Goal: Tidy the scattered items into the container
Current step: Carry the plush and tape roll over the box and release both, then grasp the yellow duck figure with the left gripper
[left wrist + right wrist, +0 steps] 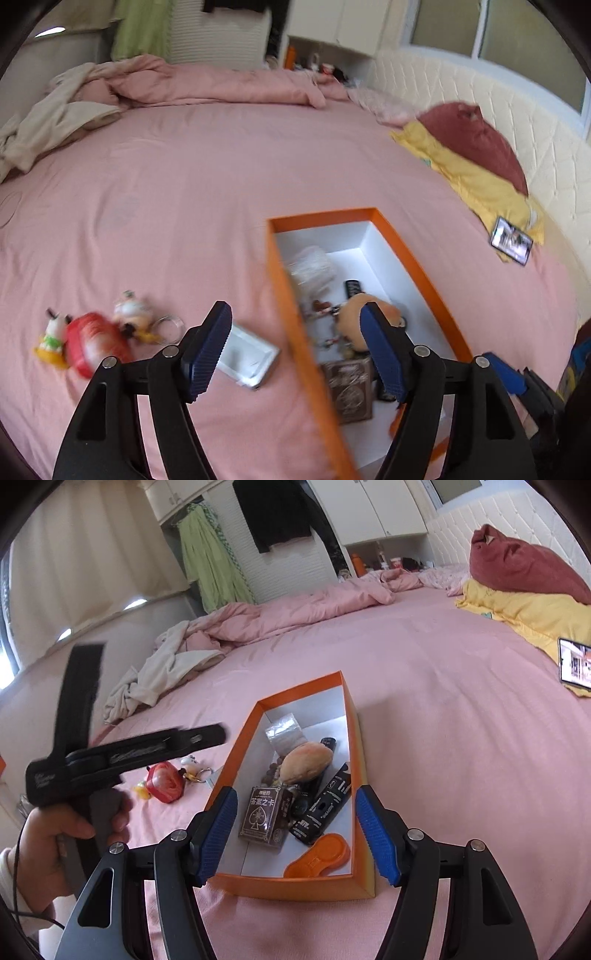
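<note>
1. The left gripper (295,354) had its jaws spread wide apart, with nothing held between the blue ribbed pads (207,354).
2. Seen from the right wrist camera, the left gripper's black body extended sideways, gripped at its handle by the person's left hand (70,834); the fingers (120,818) were wrapped around the grey grip.
3. A pale sleeve cuff showed at that wrist. The tool appeared motion-blurred.
4. The right gripper (297,836) likewise stood with jaws wide apart and empty, angled downward.
</note>
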### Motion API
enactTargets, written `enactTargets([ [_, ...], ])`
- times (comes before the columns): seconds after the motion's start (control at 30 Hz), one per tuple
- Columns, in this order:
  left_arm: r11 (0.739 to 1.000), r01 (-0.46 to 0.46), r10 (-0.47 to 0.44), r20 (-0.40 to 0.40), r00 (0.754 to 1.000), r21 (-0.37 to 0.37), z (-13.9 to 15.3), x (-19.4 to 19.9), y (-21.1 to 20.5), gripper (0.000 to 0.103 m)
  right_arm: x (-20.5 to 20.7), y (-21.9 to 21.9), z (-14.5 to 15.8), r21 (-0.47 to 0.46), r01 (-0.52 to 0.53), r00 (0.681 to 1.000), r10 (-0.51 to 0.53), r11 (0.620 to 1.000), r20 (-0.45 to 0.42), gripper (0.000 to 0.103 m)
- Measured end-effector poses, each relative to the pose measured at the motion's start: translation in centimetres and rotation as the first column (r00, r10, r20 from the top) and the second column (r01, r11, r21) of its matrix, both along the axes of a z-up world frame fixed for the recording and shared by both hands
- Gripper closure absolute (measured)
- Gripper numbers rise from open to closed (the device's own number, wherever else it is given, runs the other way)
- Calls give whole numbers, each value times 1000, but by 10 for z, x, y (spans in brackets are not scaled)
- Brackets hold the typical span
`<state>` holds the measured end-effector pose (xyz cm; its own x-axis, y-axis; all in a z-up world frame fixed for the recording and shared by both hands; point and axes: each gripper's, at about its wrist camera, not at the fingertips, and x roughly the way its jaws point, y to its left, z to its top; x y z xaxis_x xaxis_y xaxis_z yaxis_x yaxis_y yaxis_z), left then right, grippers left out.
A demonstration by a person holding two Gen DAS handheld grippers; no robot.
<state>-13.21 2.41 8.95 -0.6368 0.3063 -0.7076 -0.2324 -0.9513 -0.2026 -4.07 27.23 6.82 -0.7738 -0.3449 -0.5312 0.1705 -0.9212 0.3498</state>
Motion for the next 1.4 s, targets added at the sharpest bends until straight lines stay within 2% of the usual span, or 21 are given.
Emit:
enactTargets([
  [0.13, 990, -138, 138, 1, 990, 9, -7, 22, -73, 31, 9, -13, 10, 17, -28, 997, 29, 999, -68, 36],
  [0.2, 977, -211, 212, 28, 977, -18, -15, 29, -109, 31, 15, -26, 15, 3, -103, 991, 103, 995, -89, 36],
  [0.27, 958, -285, 287, 50, 957, -43, -23, 36, -145, 31, 24, -53, 19, 14, -217, 970, 217, 976, -109, 36],
  [0.33, 928, -364, 370, 86, 925, -74, -36, 43, -175, 31, 33, -83, 19, 37, -314, 942, 316, 949, -113, 36],
  [0.4, 893, -437, 448, 134, 884, -106, -53, 50, -200, 31, 43, -116, 15, 68, -395, 911, 400, 916, -101, 36],
  [0.47, 870, -476, 492, 208, 845, -124, -79, 56, -215, 31, 45, -143, 1, 71, -437, 896, 441, 897, -52, 36],
  [0.53, 904, -408, 421, 104, 901, -123, -92, 72, -210, 24, 41, -166, -21, 91, -445, 895, 444, 891, 29, 36],
  [0.57, 907, -400, 413, 87, 907, -134, -94, 76, -206, 20, 37, -177, -38, 106, -445, 895, 438, 889, 85, 36],
  [0.67, 895, -401, 423, 85, 902, -193, -96, 74, -199, 18, 33, -189, -80, 136, -441, 890, 414, 887, 189, 36],
  [0.73, 894, -406, 426, 80, 901, -188, -97, 76, -199, 17, 43, -192, -80, 182, -431, 902, 414, 884, 124, 36],
  [0.87, 898, -407, 423, 78, 903, -166, -97, 75, -201, 17, 40, -192, -80, 179, -435, 899, 414, 883, 141, 36],
  [1.03, 893, -407, 427, 72, 902, -193, -91, 72, -197, 17, 42, -193, -81, 187, -431, 902, 413, 883, 128, 36],
  [1.2, 897, -414, 427, 69, 902, -153, -83, 67, -201, 17, 44, -191, -81, 175, -431, 901, 415, 885, 121, 36],
  [1.3, 909, -385, 399, 65, 915, -161, -78, 50, -203, 17, 44, -191, -81, 173, -432, 902, 416, 885, 118, 36],
  [1.4, 926, -315, 335, 70, 939, -210, -75, 23, -199, 17, 44, -190, -81, 172, -431, 902, 417, 886, 115, 35],
])
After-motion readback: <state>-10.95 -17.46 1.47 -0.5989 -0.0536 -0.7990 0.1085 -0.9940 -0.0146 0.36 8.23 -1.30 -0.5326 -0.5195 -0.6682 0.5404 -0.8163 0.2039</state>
